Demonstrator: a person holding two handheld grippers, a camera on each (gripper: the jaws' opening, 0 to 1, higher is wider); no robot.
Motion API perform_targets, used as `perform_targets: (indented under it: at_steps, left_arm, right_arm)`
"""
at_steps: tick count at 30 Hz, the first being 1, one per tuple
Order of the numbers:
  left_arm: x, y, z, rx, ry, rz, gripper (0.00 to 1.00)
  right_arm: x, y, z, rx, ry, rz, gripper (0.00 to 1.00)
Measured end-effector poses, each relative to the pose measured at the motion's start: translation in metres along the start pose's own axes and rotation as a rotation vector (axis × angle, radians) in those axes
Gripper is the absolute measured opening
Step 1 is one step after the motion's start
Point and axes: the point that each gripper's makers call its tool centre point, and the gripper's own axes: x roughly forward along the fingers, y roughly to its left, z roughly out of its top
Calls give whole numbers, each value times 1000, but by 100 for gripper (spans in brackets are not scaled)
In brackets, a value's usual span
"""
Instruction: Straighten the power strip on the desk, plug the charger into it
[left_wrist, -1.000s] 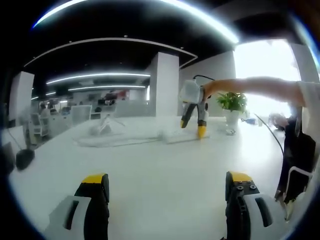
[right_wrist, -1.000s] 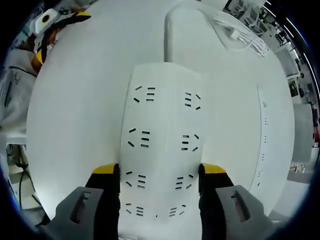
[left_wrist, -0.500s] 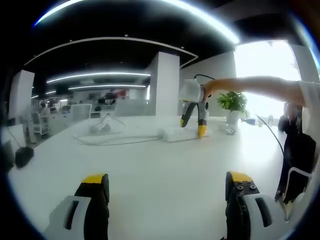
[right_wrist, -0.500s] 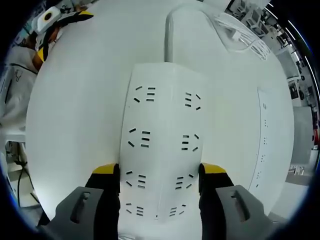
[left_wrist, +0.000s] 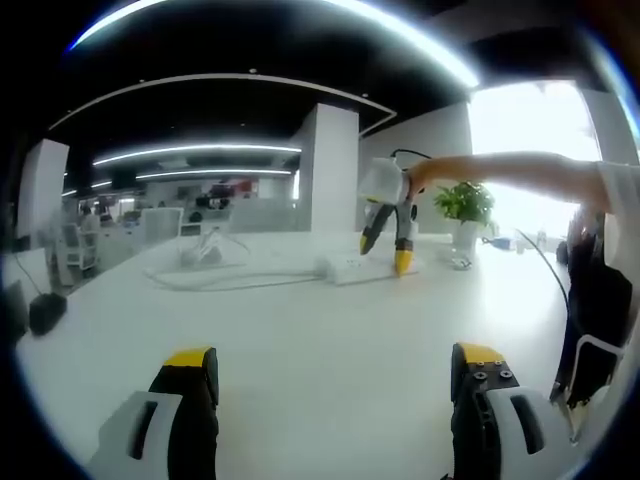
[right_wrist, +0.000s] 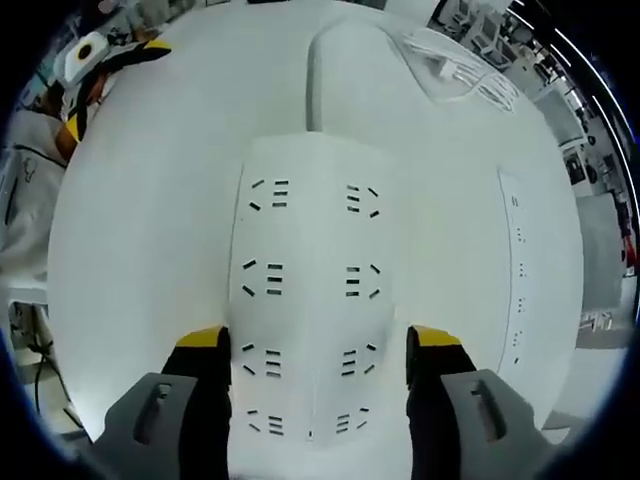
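Left tongs (left_wrist: 325, 385) sit open and empty, low over bare worktop (left_wrist: 300, 320), well short of the action. Further right and far, the right tongs (left_wrist: 385, 250) point down at the power strip (left_wrist: 355, 268), whose cable (left_wrist: 230, 280) trails left.

Right gripper view: the jaws straddle the strip's near end, with a thin gap showing on each side, so open, I judge. Strip lies flat, cord (right_wrist: 318, 85) leaving its far end.

Advice: close squarely on both long edges, turn it flat on the worktop, watch the cord for drag. Can't pick out the charger.
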Motion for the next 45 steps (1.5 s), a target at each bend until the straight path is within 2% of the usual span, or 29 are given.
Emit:
perform_targets:
  at_steps: [3, 7, 16, 22, 34, 38, 45]
  left_arm:
    - [0, 1, 0, 1, 1, 2, 99]
    - [0, 1, 2, 1, -2, 0, 99]
    - [-1, 2, 2, -1, -4, 2, 99]
    - [-3, 2, 2, -2, -5, 1, 99]
    - [-5, -3, 0, -4, -7, -5, 99]
    - [-4, -5, 1, -3, -6, -10, 99]
    - [-2, -8, 3, 3, -8, -19, 99]
  right_arm:
    - [-1, -1, 3, 6, -16, -7, 72]
    - [0, 0, 11, 11, -57, -3, 84]
    - [5, 2, 18, 28, -99, 2, 99]
    - [8, 5, 18, 48, -116, 3, 100]
    - [1, 4, 25, 101, -247, -38, 100]
    - [-4, 2, 34, 128, -333, -64, 100]
    - [-16, -3, 44, 176, -446, -73, 100]
